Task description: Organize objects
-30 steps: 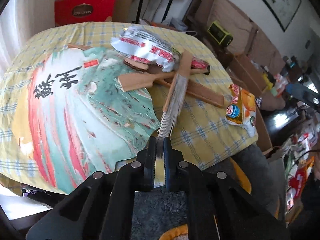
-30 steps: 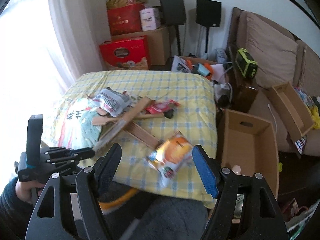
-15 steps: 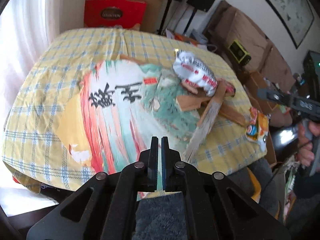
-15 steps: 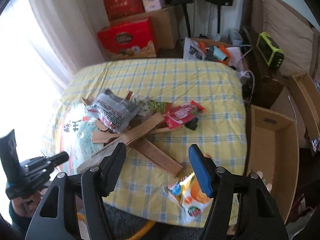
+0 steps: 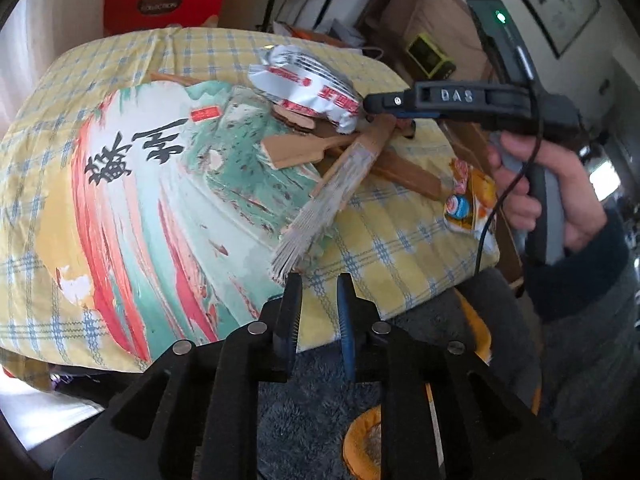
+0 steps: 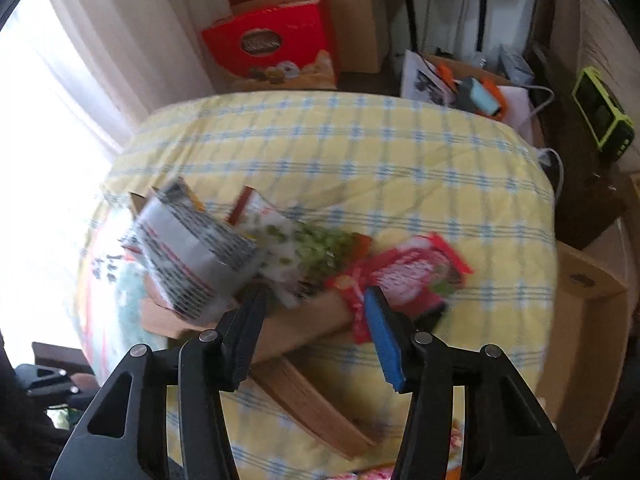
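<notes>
Two grippers over a yellow checked tablecloth (image 5: 400, 240). Left-wrist view, left to right: painted fan sheet (image 5: 140, 184) fills left and centre; folded fan (image 5: 340, 184) lies diagonally mid-frame, its splayed end just above the left gripper (image 5: 316, 292), whose jaws have just been opening, a narrow gap with nothing between them. Silver snack bag (image 5: 308, 84) upper centre, on wooden slats (image 5: 304, 148). Orange snack packet (image 5: 468, 200) at right table edge. Right gripper (image 5: 372, 102) comes in from the right, held by a hand (image 5: 552, 192). Right-wrist view is blurred: jaws have just been closing, still parted and empty, above the slats, red packet (image 6: 412, 272) just beyond the blue pad.
</notes>
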Tool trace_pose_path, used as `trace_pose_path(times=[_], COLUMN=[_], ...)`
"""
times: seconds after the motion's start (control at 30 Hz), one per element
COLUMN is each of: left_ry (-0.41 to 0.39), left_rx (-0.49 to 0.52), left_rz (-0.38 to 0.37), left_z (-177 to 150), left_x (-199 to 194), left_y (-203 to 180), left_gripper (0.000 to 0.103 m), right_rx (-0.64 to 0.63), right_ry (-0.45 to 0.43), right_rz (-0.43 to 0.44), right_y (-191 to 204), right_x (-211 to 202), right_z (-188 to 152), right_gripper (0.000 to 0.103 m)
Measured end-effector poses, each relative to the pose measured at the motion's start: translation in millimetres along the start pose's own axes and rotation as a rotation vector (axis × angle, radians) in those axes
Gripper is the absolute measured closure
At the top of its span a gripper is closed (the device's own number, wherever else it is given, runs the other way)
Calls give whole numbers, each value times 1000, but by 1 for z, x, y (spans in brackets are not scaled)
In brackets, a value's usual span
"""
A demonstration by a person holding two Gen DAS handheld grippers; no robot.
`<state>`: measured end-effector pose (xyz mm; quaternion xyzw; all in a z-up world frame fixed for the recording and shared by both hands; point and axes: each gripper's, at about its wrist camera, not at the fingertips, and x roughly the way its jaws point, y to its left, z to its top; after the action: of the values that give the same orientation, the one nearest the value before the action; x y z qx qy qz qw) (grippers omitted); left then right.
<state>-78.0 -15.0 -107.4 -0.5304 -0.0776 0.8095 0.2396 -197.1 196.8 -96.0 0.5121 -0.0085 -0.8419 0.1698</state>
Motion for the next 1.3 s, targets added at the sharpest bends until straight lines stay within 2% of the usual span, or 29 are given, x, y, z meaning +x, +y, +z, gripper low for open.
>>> trace_pose_path(times=[0.03, 0.07, 0.1, 0.23, 0.3, 0.43, 0.5, 0.57, 0.63, 0.7, 0.8, 0.87, 1.03, 1.17, 1.27, 1.3], left_ry=[-2, -8, -15, -58, -79, -114, -138, -193, -228, -215, -166, -159, -160, -156, -178, -191], left_rx=[-7, -21, -34, -97, -125, -201, -260, -302, -294, -269, -262, -261, -262, -267, -282, -291], left_rz=[1, 16, 27, 38, 42, 48, 44, 40, 49, 37, -9, -36, -76, -77, -84, -80], left_z=[1, 1, 2, 6, 8, 9, 10, 8, 10, 11, 12, 12, 13, 10, 12, 13], left_x=[-1, -3, -5, -19, -26, -35, -41, -50, -52, -46, -29, -23, -10, -10, -15, -16], left_y=[2, 6, 10, 31, 41, 60, 71, 77, 74, 70, 63, 59, 54, 55, 57, 59], left_gripper=[87, 87, 87, 87, 86, 70, 70, 69, 64, 62, 62, 62, 62, 62, 53, 46], right_rx=[-6, -6, -7, -40, -50, -33, 14, 64, 129, 158, 178, 189, 176, 160, 155, 159], right_ry=[6, 16, 33, 55, 64, 66, 55, 55, 50, 48, 57, 42, 28, 30, 41, 44], right_rz=[-12, -25, -25, 4, 13, 26, 7, 2, 42, 71, 35, 25, 30, 47, 54, 54], right_y=[2, 4, 7, 22, 30, 35, 27, 18, 8, 4, -2, -3, -2, 4, 7, 7], right_x=[1, 2, 1, -10, -19, -37, -43, -46, -46, -42, -33, -31, -27, -23, -22, -22], right_z=[0, -1, -4, -19, -29, -44, -48, -53, -60, -65, -65, -65, -60, -59, -61, -62], right_gripper=[56, 69, 74, 88, 88, 87, 85, 76, 75, 73, 68, 54, 53, 54, 53, 54])
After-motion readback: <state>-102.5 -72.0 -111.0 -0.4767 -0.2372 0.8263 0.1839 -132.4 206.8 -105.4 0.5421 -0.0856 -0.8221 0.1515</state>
